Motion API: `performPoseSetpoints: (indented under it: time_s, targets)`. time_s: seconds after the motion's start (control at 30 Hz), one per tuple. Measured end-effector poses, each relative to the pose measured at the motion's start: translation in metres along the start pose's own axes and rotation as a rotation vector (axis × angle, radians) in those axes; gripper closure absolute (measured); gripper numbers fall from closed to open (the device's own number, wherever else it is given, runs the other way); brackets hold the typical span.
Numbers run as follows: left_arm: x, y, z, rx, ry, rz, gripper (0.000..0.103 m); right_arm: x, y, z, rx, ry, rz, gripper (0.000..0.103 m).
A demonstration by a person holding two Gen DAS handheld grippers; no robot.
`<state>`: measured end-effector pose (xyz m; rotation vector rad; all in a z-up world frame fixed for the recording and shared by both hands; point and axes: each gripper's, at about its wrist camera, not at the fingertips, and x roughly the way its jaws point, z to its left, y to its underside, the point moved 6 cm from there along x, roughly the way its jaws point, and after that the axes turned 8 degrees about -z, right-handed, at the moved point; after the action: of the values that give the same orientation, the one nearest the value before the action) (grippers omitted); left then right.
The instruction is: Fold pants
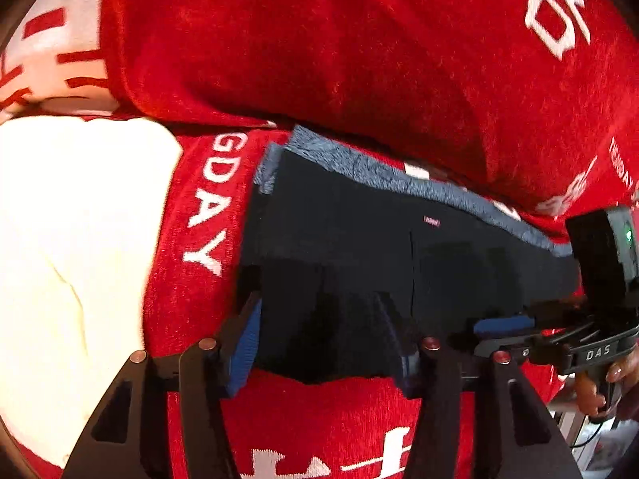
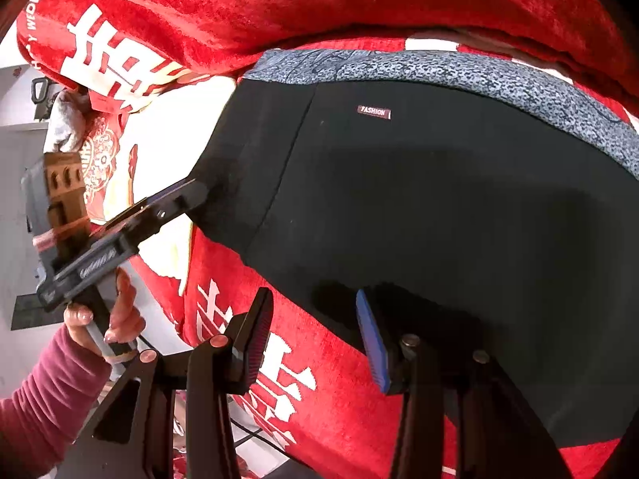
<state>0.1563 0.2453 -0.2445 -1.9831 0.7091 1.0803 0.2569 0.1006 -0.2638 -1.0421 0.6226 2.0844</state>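
Note:
Black pants [image 1: 359, 239] with a blue-grey fleece lining [image 1: 399, 177] lie flat on a red blanket. My left gripper [image 1: 325, 339] points down over their near left corner. The dark cloth lies flat, not bunched, between its blue pads [image 1: 245, 339], so it is open. In the right wrist view the pants [image 2: 439, 199] show a small "FASHION" label [image 2: 374, 112]. My right gripper [image 2: 315, 339] is open at their near edge, its left finger over red blanket and its blue pad [image 2: 371, 343] at the cloth's border. The left gripper [image 2: 187, 195] touches the far-left corner there.
A red blanket [image 1: 359, 60] with white lettering covers the surface, and a thick folded roll of it lies behind the pants. A white patch [image 1: 60, 219] sits at the left. A person's hand [image 2: 120, 311] and purple sleeve [image 2: 40, 399] hold the left gripper.

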Motion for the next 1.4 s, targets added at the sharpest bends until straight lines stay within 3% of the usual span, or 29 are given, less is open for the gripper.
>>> performPoseSetpoints:
  time_s: [0.1, 0.17, 0.2, 0.27, 0.33, 0.4, 0.5, 0.63, 0.7, 0.8, 0.87, 0.9, 0.93, 1.0, 1.13, 1.2, 1.3, 1.37, 1.4]
  targets:
    - [0.01, -0.002, 0.005, -0.048, 0.049, 0.025, 0.048, 0.003, -0.001, 0.002, -0.007, -0.001, 0.01, 0.056]
    - [0.016, -0.002, 0.015, -0.089, 0.035, 0.046, 0.072, 0.005, -0.003, 0.005, -0.015, 0.0, 0.014, 0.056]
    - [0.017, -0.002, 0.023, -0.117, 0.003, 0.056, 0.097, 0.007, -0.004, 0.007, -0.018, -0.002, 0.016, 0.056]
    - [0.007, -0.002, 0.025, -0.174, 0.07, 0.023, 0.097, 0.009, -0.009, 0.012, -0.02, -0.011, 0.015, 0.056]
    - [-0.017, -0.001, 0.014, -0.134, 0.108, -0.025, 0.1, 0.008, -0.013, 0.019, -0.023, -0.031, 0.002, 0.056]
    - [-0.034, 0.011, 0.0, -0.029, 0.101, -0.022, 0.1, 0.006, -0.015, 0.025, -0.028, -0.047, -0.002, 0.056]
    - [-0.032, 0.03, 0.002, 0.045, 0.041, 0.011, 0.1, 0.009, -0.012, 0.027, -0.021, -0.062, 0.013, 0.056]
    - [-0.015, 0.026, 0.037, -0.113, 0.019, -0.002, 0.099, 0.027, -0.011, 0.026, -0.011, -0.045, 0.04, 0.056]
    - [-0.007, 0.022, 0.043, -0.165, 0.013, -0.005, 0.097, 0.04, -0.013, 0.022, 0.0, -0.038, 0.055, 0.054]
    - [-0.006, 0.021, 0.044, -0.153, -0.056, 0.0, 0.082, 0.042, -0.021, 0.024, 0.002, -0.035, 0.043, 0.053]
    - [-0.008, 0.022, 0.043, -0.149, -0.072, 0.008, 0.082, 0.031, -0.028, 0.028, -0.038, -0.013, -0.004, 0.053]
    - [-0.008, 0.022, 0.043, -0.144, -0.095, 0.01, 0.075, 0.022, -0.033, 0.029, -0.065, 0.02, -0.043, 0.053]
    - [-0.008, 0.021, 0.042, -0.141, -0.116, 0.008, 0.055, 0.015, -0.037, 0.027, -0.074, 0.037, -0.067, 0.053]
    - [-0.014, 0.019, 0.04, -0.135, -0.165, -0.014, 0.032, 0.003, -0.043, 0.019, -0.066, 0.064, -0.112, 0.054]
    - [-0.028, 0.022, 0.043, -0.13, -0.229, -0.008, 0.031, 0.008, -0.044, -0.023, 0.014, 0.196, -0.107, 0.057]
    - [-0.031, 0.026, 0.038, -0.117, -0.274, 0.028, 0.031, 0.001, -0.04, -0.031, 0.055, 0.152, -0.153, 0.059]
    - [-0.029, 0.033, 0.018, -0.085, -0.326, 0.055, 0.031, -0.013, -0.025, -0.039, 0.082, 0.183, -0.135, 0.059]
    - [-0.03, 0.037, -0.002, -0.068, -0.336, 0.072, 0.031, -0.027, -0.008, -0.047, 0.076, 0.258, -0.114, 0.037]
    - [-0.029, 0.037, -0.009, -0.069, -0.33, 0.077, 0.031, -0.037, 0.0, -0.05, 0.07, 0.266, -0.122, 0.036]
